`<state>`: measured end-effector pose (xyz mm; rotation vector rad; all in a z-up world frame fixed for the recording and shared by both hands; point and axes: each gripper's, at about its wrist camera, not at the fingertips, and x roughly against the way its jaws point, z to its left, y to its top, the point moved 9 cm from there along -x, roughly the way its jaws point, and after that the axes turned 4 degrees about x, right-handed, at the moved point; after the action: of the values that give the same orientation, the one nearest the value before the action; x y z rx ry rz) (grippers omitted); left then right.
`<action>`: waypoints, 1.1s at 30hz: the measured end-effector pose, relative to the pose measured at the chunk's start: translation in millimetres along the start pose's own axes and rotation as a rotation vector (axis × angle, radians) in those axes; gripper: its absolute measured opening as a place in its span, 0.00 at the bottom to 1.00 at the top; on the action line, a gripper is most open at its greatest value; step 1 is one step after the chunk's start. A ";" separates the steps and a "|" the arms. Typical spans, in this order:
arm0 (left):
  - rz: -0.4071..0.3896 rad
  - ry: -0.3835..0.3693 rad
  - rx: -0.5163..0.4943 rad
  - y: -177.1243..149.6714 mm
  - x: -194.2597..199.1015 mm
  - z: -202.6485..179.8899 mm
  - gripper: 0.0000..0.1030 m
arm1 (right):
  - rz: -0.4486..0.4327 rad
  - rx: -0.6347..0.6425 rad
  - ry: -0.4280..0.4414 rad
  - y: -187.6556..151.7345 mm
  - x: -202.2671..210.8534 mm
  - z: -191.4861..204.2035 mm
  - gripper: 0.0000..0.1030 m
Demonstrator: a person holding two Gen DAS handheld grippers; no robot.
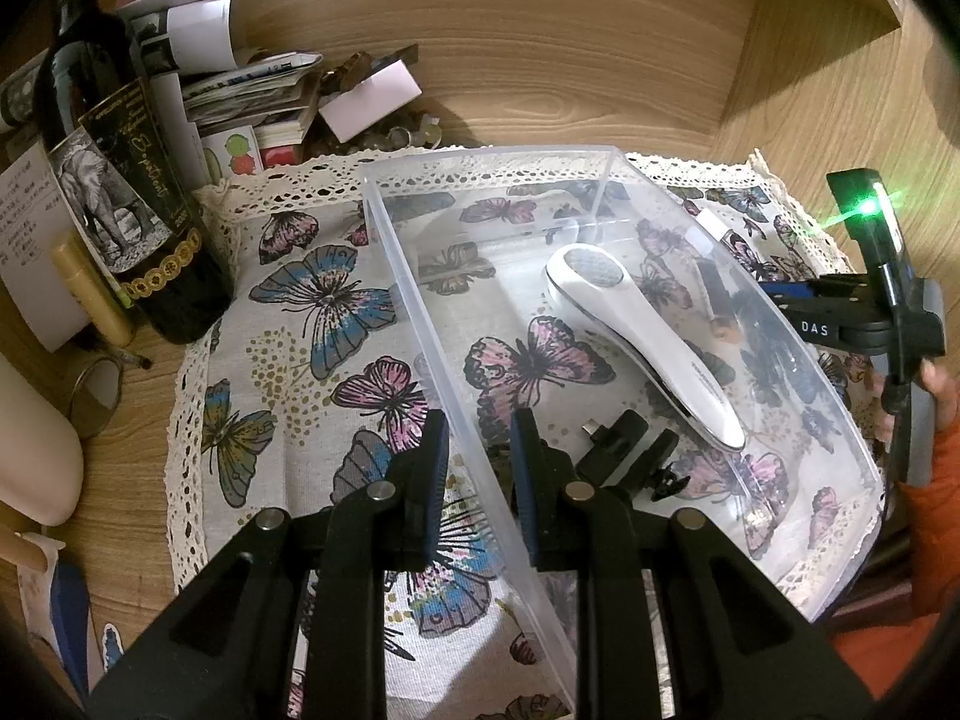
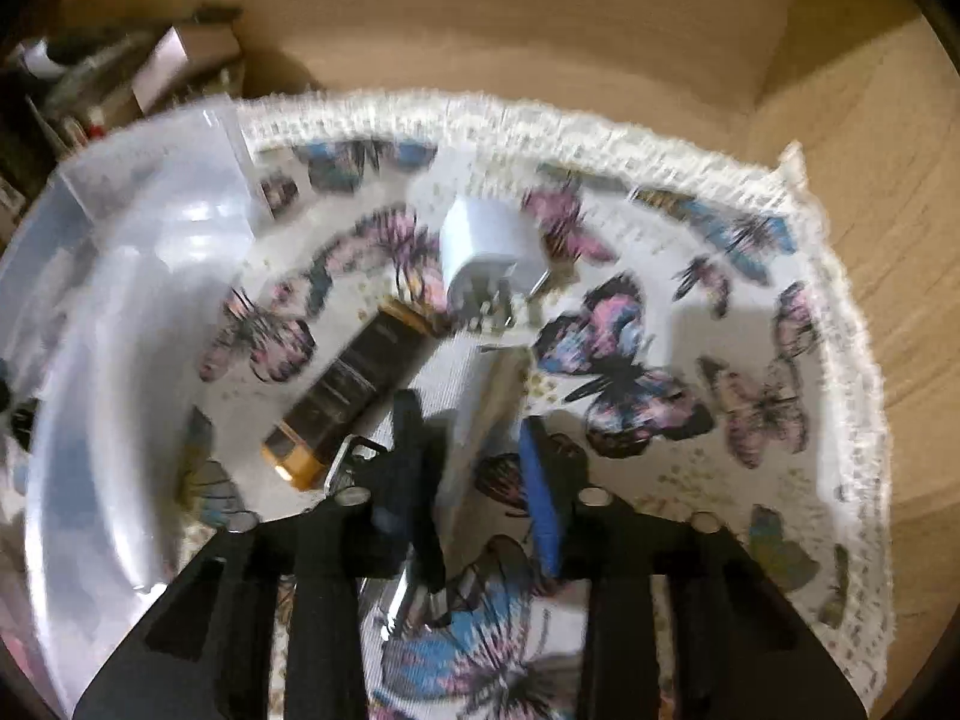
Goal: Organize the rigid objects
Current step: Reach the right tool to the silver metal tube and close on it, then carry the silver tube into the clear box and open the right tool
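A clear plastic bin stands on a butterfly cloth. In it lie a white handheld device and a small black adapter. My left gripper is open, its two fingers on either side of the bin's left wall without squeezing it. In the right wrist view, which is blurred, my right gripper is open and empty above the cloth. Just ahead of it lie a black and gold rectangular object and a white plug charger. The bin is at its left.
A dark wine bottle stands left of the cloth with a yellow tube beside it. Papers and small boxes are piled behind. Wooden walls close the back and right. The right hand-held gripper shows at the right edge.
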<state>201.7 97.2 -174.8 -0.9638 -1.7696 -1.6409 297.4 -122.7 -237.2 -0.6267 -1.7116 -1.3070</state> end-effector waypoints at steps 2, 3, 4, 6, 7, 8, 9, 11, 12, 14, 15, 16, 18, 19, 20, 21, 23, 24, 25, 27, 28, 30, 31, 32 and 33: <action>-0.001 0.000 -0.001 0.0 -0.1 -0.1 0.21 | -0.005 0.005 0.004 1.4 0.8 1.9 0.16; -0.001 0.000 -0.002 0.1 -0.3 -0.2 0.21 | -0.005 0.001 0.007 1.5 1.4 2.3 0.14; -0.001 0.000 -0.002 0.0 -0.3 -0.1 0.21 | -0.009 0.003 -0.004 1.3 2.3 1.7 0.14; -0.001 -0.001 -0.001 0.0 -0.3 -0.3 0.21 | -0.019 0.001 -0.011 0.9 6.3 0.6 0.14; -0.001 0.000 -0.001 0.1 -0.4 -0.4 0.21 | -0.029 -0.002 -0.008 0.6 10.9 0.2 0.14; -0.001 0.000 -0.001 0.1 -0.3 -0.2 0.21 | -0.045 -0.006 0.000 1.4 17.1 0.2 0.14; -0.001 0.001 -0.001 0.1 -0.4 -0.2 0.21 | -0.060 -0.010 0.001 2.7 22.8 -0.2 0.14; -0.001 0.000 -0.002 0.0 -0.3 0.0 0.21 | -0.100 -0.013 0.003 7.3 38.6 -0.8 0.14; -0.001 0.000 -0.001 0.0 -0.4 0.0 0.21 | -0.118 -0.016 0.006 9.3 45.6 0.1 0.14; -0.001 0.000 -0.002 0.1 -0.4 0.0 0.21 | -0.163 -0.014 0.012 16.8 62.9 1.7 0.14; -0.001 0.001 -0.002 0.2 -0.3 0.0 0.21 | -0.182 -0.013 0.011 21.0 69.4 3.9 0.14; -0.002 0.002 -0.002 0.3 -0.4 0.0 0.21 | -0.204 -0.008 0.011 24.0 78.4 5.7 0.14; -0.002 0.003 -0.003 0.6 -0.4 -0.1 0.21 | -0.245 0.000 0.015 32.2 93.4 10.8 0.14; -0.003 0.003 -0.004 0.8 -0.5 0.0 0.21 | -0.264 0.005 0.018 38.8 99.4 11.7 0.14; -0.003 0.003 -0.004 0.8 -0.5 -0.1 0.21 | -0.287 0.013 0.021 44.3 107.4 13.7 0.14; -0.003 0.003 -0.004 0.7 -0.6 0.0 0.21 | -0.306 0.020 0.024 48.1 114.6 17.2 0.14; -0.003 0.003 -0.004 0.7 -0.6 0.0 0.21 | -0.345 0.040 0.031 55.7 128.6 26.0 0.14; -0.003 0.003 -0.004 0.8 -0.6 0.0 0.21 | -0.361 0.049 0.035 60.5 133.6 29.3 0.14; -0.003 0.002 -0.004 0.9 -0.7 0.1 0.21 | -0.379 0.059 0.041 63.7 140.7 33.0 0.14; -0.003 0.002 -0.003 0.7 -0.6 -0.1 0.21 | -0.415 0.080 0.065 68.8 154.7 43.9 0.14; -0.003 0.002 -0.003 0.6 -0.6 0.0 0.21 | -0.433 0.094 0.076 70.9 161.4 49.9 0.14; -0.003 0.002 -0.003 0.6 -0.6 0.0 0.21 | -0.468 0.127 0.090 73.4 174.0 63.5 0.14; -0.003 0.002 -0.003 0.6 -0.6 0.0 0.21 | -0.480 0.143 0.099 74.3 179.2 70.2 0.14; -0.003 0.002 -0.003 0.7 -0.7 0.0 0.21 | -0.492 0.164 0.115 75.1 183.8 79.2 0.14; -0.003 0.002 -0.003 0.6 -0.6 0.0 0.21 | -0.500 0.181 0.128 75.0 186.9 86.4 0.14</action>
<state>202.6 97.1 -174.9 -0.9612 -1.7686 -1.6466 236.2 -37.8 -44.7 -0.0022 -1.9213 -1.4658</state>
